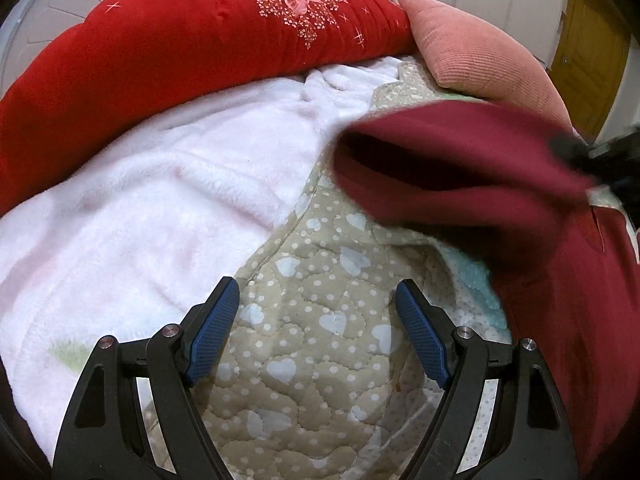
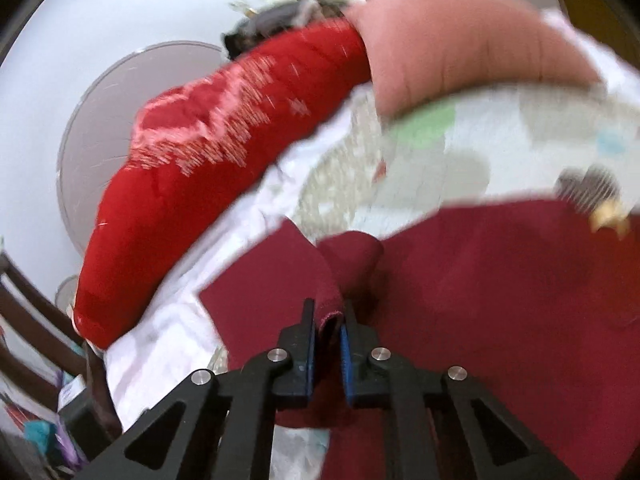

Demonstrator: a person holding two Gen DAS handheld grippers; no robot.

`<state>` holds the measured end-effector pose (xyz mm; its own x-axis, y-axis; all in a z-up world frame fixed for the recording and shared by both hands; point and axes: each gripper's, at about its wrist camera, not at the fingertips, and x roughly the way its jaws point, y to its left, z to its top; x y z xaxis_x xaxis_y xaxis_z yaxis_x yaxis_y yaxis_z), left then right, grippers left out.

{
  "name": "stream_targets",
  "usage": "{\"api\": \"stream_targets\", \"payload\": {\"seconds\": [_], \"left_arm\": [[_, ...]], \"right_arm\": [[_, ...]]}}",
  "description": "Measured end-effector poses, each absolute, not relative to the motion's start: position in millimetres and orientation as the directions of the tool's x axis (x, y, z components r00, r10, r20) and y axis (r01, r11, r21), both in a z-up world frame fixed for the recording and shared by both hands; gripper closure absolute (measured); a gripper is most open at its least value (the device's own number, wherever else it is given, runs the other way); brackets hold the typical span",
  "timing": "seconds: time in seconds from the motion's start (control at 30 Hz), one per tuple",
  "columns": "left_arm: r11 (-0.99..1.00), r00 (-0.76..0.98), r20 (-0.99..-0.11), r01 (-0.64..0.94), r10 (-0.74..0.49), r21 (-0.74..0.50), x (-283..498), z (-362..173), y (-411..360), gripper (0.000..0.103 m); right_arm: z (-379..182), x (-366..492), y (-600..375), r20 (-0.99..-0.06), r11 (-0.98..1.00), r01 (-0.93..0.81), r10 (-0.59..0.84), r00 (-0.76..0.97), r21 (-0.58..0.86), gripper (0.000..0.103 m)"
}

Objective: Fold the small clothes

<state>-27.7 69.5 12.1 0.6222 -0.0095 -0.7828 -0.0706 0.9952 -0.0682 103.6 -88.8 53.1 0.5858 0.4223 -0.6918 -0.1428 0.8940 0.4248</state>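
A dark red garment (image 1: 540,216) lies on the right of the bed. Part of it is lifted and blurred (image 1: 440,160). My left gripper (image 1: 318,300) is open and empty, over the beige heart-patterned quilt (image 1: 320,340), left of the garment. My right gripper (image 2: 329,312) is shut on a fold of the dark red garment (image 2: 480,300) and holds it raised above the rest of the cloth. In the left wrist view the right gripper (image 1: 600,160) shows blurred at the right edge, holding the lifted part.
A white fleece blanket (image 1: 140,208) covers the left of the bed. A red floral quilt (image 1: 180,52) and a pink pillow (image 1: 480,52) lie at the back. A pile of clothes (image 2: 288,12) sits behind them. A dark wooden chair (image 2: 36,312) stands left.
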Motion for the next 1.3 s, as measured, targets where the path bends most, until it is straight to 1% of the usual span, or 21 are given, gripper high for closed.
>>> {"api": "stream_targets", "payload": {"seconds": [0.1,0.23,0.3,0.5,0.6,0.7,0.8,0.83,0.97,1.2,1.27,1.3], "left_arm": [[0.996,0.63,-0.776,-0.069,0.007,-0.048,-30,15,66,0.022],[0.998,0.635,-0.772,-0.059,0.018,-0.026,-34,20,57,0.022],[0.998,0.639,-0.769,-0.048,0.005,-0.033,-37,24,53,0.022],[1.0,0.656,-0.754,0.011,-0.023,-0.021,-47,40,30,0.022],[0.996,0.665,-0.742,0.071,-0.082,-0.046,-55,53,16,0.022],[0.982,0.666,-0.724,0.168,-0.176,-0.085,-66,64,-8,0.022],[0.955,0.593,-0.758,0.265,-0.27,-0.133,-75,57,-38,0.022],[0.951,0.575,-0.769,0.277,-0.279,-0.138,-76,53,-44,0.022],[0.958,0.551,-0.805,0.279,-0.219,-0.07,-79,34,-72,0.022],[0.976,0.597,-0.794,0.217,-0.109,0.029,-48,25,-101,0.022],[0.983,0.601,-0.795,0.18,-0.08,0.038,-33,24,-94,0.022],[0.985,0.601,-0.795,0.169,-0.084,0.023,-28,25,-87,0.021]], "right_arm": [[99,79,-113,-0.65,0.926,-0.176,0.362,0.668,0.334,0.094],[150,56,-165,-0.604,0.953,-0.15,0.285,0.745,0.265,0.094],[166,45,-191,-0.594,0.969,-0.119,0.228,0.772,0.217,0.094],[174,20,-242,-0.603,0.991,-0.02,0.098,0.792,0.135,0.094],[176,4,-270,-0.596,0.992,0.048,0.031,0.802,0.115,0.094],[185,-9,-297,-0.579,0.985,0.095,0.004,0.816,0.142,0.094],[200,-25,-316,-0.544,0.977,0.115,0.0,0.839,0.178,0.094],[208,-29,-318,-0.527,0.975,0.116,0.001,0.85,0.189,0.094],[235,-50,-323,-0.461,0.975,0.107,-0.005,0.887,0.194,0.094],[274,-80,-320,-0.366,0.984,0.076,-0.012,0.93,0.161,0.094],[276,-81,-319,-0.367,0.985,0.076,-0.015,0.93,0.152,0.094],[274,-79,-318,-0.38,0.986,0.078,-0.017,0.925,0.146,0.094]]}}
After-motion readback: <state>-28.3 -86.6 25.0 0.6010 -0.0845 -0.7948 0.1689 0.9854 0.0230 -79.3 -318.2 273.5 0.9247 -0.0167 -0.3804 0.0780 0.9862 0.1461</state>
